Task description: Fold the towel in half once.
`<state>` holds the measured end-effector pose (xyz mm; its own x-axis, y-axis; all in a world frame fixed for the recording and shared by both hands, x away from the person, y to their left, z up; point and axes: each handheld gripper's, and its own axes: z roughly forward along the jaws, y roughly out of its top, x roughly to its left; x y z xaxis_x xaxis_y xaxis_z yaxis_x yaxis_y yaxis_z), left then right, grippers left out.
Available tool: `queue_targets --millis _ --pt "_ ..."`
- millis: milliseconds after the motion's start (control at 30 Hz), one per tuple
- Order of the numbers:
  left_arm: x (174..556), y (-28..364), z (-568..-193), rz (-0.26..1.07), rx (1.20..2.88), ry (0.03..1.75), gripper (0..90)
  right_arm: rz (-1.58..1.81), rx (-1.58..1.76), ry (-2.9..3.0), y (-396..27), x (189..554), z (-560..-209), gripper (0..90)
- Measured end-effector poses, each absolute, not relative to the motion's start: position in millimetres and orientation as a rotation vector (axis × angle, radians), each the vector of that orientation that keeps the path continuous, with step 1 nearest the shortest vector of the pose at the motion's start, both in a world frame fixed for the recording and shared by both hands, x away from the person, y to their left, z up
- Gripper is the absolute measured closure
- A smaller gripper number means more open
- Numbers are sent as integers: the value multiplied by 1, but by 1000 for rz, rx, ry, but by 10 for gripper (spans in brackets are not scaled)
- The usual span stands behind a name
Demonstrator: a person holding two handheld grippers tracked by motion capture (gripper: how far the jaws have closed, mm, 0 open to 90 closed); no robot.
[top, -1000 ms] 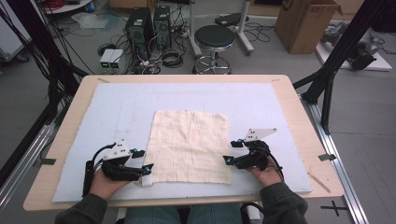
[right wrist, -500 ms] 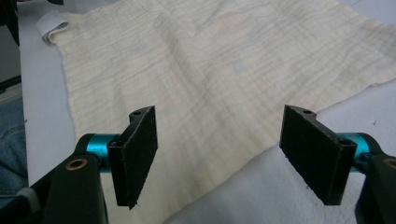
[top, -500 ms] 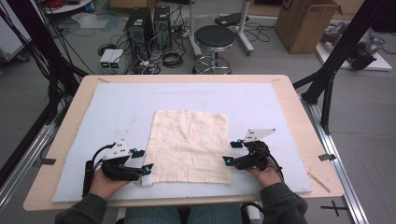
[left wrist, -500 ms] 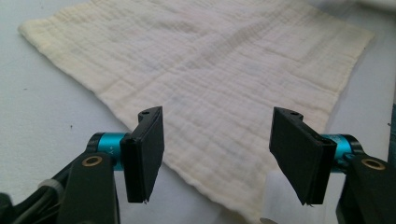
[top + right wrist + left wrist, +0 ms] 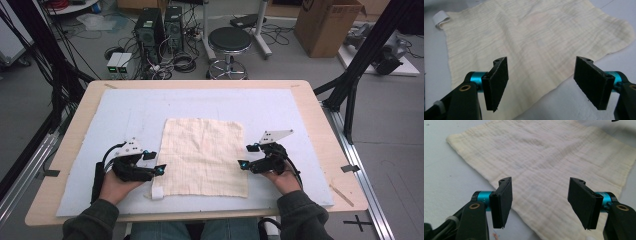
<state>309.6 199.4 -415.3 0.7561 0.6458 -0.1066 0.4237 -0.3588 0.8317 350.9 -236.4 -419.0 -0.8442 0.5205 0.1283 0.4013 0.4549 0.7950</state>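
**A:** Cloth (image 5: 206, 156) first: a cream, crinkled square lying flat in the middle of the pale blue mat (image 5: 125, 115), closer to the near edge than the far one. Any writing on it?

**B:** None I can read. A small white tag (image 5: 157, 193) sticks out at its near left corner, curled over, but whatever is printed on it is too small to make out.

**A:** What is around it?

**B:** Beyond the far edge of the wooden table (image 5: 320, 115), on the grey floor, stand a cardboard box (image 5: 327, 25), two black computer towers (image 5: 160, 27), a round black stool (image 5: 229, 42) and a tangle of cables (image 5: 180, 62). Black frame legs rise at both sides. Nothing lies on the cloth itself.

**A:** And the grippers?

**B:** The left gripper (image 5: 161, 169) sits at the cloth's left edge near the near corner, its jaws spread wide over the fabric's border, pinching nothing. The right gripper (image 5: 243, 163) is at the cloth's right edge, jaws likewise spread wide above the edge, with nothing between the pads.
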Motion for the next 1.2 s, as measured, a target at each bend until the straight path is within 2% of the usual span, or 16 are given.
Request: queue_targets --millis 267,567,800,1200 --pt "336 191 -406 280 1983 817 410 1316 850 2539 -235 371 -411 287" --pt "364 198 -398 296 1898 894 449 1251 900 2556 -233 401 -405 363" --pt "388 196 -393 314 1927 925 482 1235 948 2535 -236 425 -399 419" --pt "439 198 -394 339 1911 1039 514 1201 1000 2492 -236 462 -391 454"
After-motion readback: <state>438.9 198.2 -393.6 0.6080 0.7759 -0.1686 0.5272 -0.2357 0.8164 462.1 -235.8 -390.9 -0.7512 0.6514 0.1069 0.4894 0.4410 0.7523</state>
